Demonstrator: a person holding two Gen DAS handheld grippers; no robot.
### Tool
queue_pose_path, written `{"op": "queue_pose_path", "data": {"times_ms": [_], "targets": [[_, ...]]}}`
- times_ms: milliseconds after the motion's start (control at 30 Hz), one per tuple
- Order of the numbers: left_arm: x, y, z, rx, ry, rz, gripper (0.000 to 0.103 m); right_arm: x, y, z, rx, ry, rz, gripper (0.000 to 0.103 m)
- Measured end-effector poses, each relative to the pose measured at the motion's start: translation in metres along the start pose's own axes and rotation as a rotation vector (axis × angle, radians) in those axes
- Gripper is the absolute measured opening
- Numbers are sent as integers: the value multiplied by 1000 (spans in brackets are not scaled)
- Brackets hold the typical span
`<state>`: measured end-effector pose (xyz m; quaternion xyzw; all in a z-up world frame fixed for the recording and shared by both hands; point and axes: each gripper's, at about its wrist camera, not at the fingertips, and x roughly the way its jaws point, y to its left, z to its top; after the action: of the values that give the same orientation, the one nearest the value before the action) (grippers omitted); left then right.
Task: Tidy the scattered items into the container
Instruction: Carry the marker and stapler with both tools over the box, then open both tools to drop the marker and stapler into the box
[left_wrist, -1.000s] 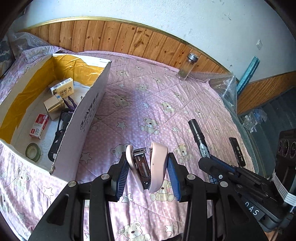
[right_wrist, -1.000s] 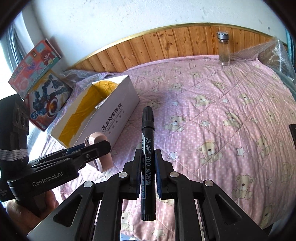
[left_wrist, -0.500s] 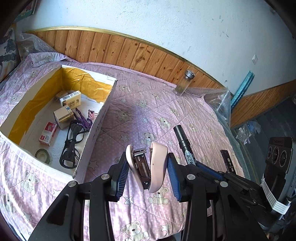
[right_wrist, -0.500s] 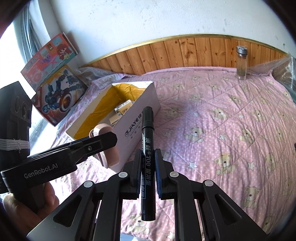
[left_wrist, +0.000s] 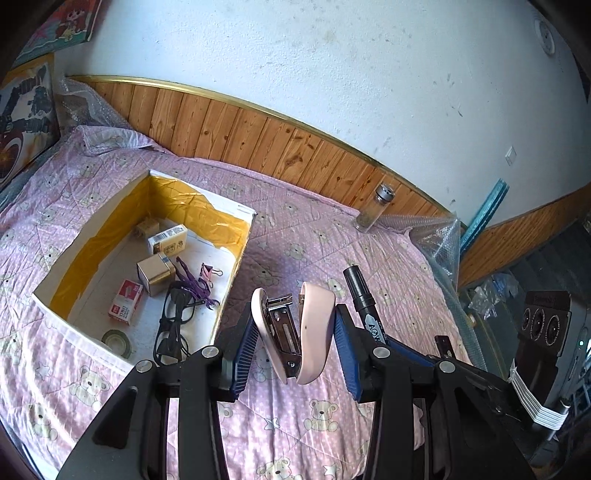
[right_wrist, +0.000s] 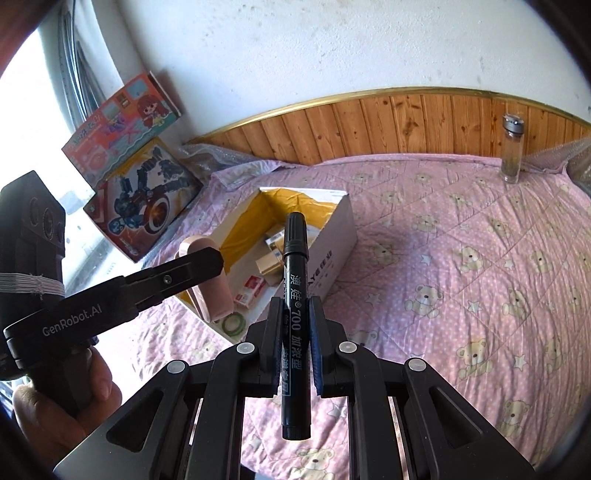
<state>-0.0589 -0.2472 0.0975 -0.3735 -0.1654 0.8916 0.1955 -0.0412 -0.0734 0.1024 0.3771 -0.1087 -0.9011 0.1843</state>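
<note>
So the left hand-held gripper (left_wrist: 293, 332) is clamped on a pink stapler (left_wrist: 295, 328), which sits between the blue pads hinged open in a V. Its long axis runs roughly along the fingers, mouth end pointing forward and up, hinge end down toward the camera, metal magazine showing inside. It's up in the air over the pink teddy-bear bedspread (left_wrist: 314, 258), just right of the box's near corner.

The right hand-held gripper (right_wrist: 293, 314) is squeezed tight on a black marker (right_wrist: 294, 295). The marker lies lengthwise between the fingers, capped end pointing forward toward the box, butt end hanging back toward the camera. In the left wrist view that marker (left_wrist: 364, 299) pokes up just right of the stapler.

The white cardboard box (left_wrist: 236, 266), lined with yellow tape inside, sits on the bed ahead and to the left. Already inside: black glasses (left_wrist: 173, 321), a purple strap thing (left_wrist: 192, 284), a pink binder clip (left_wrist: 210, 273), a red-and-white staples box (left_wrist: 125, 301), a tan box (left_wrist: 155, 273), a white carton (left_wrist: 168, 240) and a green tape roll (left_wrist: 118, 341). The box's top is open, with only its near wall between the held things and the inside.

Further off, a clear bottle with a metal cap (right_wrist: 511, 151) stands upright by the wood panelling, well apart from everything. Toy boxes (right_wrist: 136, 192) lean on the wall past the box. A hand (right_wrist: 66, 391) grips the left tool's handle.
</note>
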Motion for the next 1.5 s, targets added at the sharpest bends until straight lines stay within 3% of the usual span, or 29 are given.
{"op": "queue_pose_path", "data": {"times_ms": [467,867,1100,1233,1500], "targets": [[-26,37,39,-52,-71,40,42,11,23,39,8,12,84,13],[-16,82,64,-95,-96,109,42,59,23,68,7,53,143,13],[3,115,71,-109,-55,169,42,108,22,86,20,102,177,13],[23,128,73,-67,-3,235,42,137,25,93,1,133,179,14],[75,138,83,40,108,340,42,198,24,104,-77,205,99,14]]}}
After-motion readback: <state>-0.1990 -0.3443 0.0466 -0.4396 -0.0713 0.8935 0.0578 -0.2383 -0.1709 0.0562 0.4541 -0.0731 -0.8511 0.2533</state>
